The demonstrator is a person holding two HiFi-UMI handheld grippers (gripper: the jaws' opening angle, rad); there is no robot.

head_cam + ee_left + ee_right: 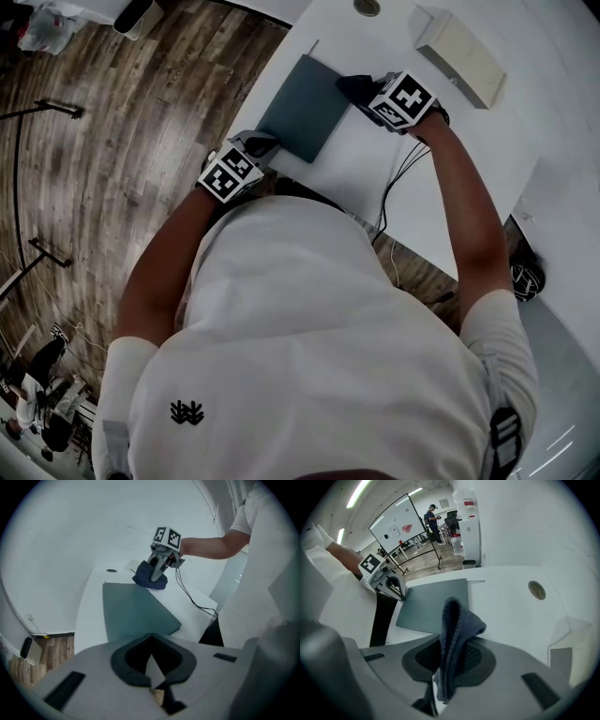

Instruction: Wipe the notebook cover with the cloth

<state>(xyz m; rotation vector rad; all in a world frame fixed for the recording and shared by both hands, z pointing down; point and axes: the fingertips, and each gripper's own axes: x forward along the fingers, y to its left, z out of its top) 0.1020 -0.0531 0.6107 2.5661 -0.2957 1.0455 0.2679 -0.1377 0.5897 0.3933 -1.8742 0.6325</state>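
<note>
Right gripper jaws are clamped on the dark blue cloth, which is held at the far right edge of the grey-green notebook. At the notebook's near edge the left gripper is held with its jaws drawn together and nothing seen between them. The notebook is laid flat on the white table, with a black cable trailed to its right and a pale box set farther right.
</note>
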